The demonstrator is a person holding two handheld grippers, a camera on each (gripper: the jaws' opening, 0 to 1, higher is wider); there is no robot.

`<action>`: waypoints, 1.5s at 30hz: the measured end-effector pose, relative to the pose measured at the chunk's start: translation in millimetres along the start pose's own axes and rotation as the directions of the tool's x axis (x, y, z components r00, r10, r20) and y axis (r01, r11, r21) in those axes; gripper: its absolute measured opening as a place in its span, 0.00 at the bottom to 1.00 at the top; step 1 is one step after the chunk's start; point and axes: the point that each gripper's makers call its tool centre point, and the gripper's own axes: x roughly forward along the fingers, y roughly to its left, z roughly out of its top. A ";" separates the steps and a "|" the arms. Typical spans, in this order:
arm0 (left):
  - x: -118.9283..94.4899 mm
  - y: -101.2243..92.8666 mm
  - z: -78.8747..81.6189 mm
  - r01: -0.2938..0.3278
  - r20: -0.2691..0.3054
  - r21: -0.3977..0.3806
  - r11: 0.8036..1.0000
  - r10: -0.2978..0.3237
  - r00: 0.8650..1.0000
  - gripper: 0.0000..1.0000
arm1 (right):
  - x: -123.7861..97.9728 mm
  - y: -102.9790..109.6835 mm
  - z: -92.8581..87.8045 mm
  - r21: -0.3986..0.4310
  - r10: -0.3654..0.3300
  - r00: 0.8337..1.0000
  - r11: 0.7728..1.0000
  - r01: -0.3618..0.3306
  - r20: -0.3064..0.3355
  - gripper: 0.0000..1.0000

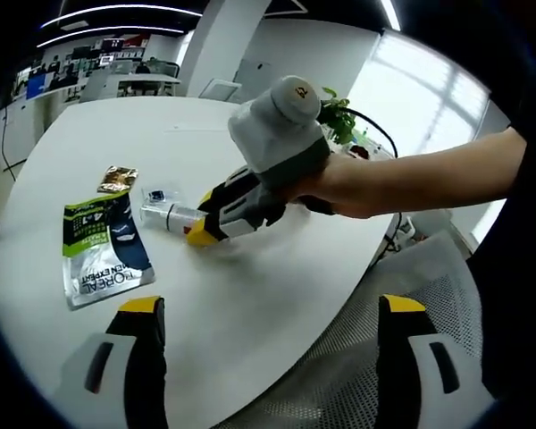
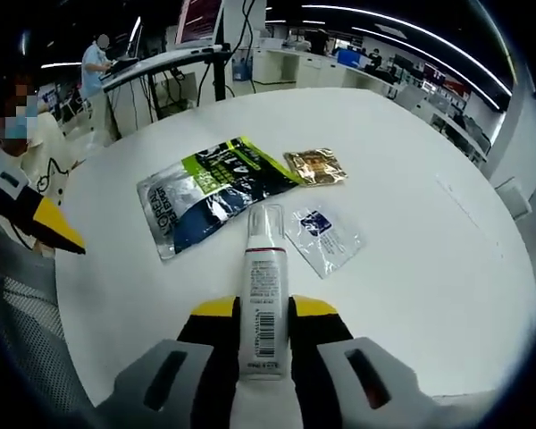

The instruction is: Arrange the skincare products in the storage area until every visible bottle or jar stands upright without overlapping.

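Right tool (image 2: 263,335) clamps tube (image 2: 263,290), hiding its base; left tool (image 1: 272,344) apart.

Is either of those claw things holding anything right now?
Yes: the right gripper grips a white tube lying on the table, near its barcode end. The left gripper is open.

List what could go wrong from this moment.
1. The right gripper clamps the white tube at its lower end while it lies flat on the table; tipped upright, it may pivot or slip between the fingers.
2. The clear sachet lies against the tube's cap and may get dragged along.
3. The green pouch lies close by, leaving little standing room.
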 end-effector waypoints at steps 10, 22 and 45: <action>-6.0 -2.2 10.7 0.007 0.029 -0.013 1.000 -0.006 1.000 0.91 | -12.1 5.7 -7.5 0.206 0.066 0.997 0.976 -0.074 0.047 0.20; -11.8 -7.1 24.0 0.009 0.058 -0.006 1.000 -0.008 0.998 0.90 | -47.8 9.5 -13.7 0.293 0.059 0.989 0.951 -0.097 0.137 0.19; -23.7 -44.8 79.5 0.201 0.296 -0.127 0.971 -0.156 0.942 0.88 | -167.7 40.6 8.9 0.412 0.055 0.849 0.857 -0.311 0.526 0.20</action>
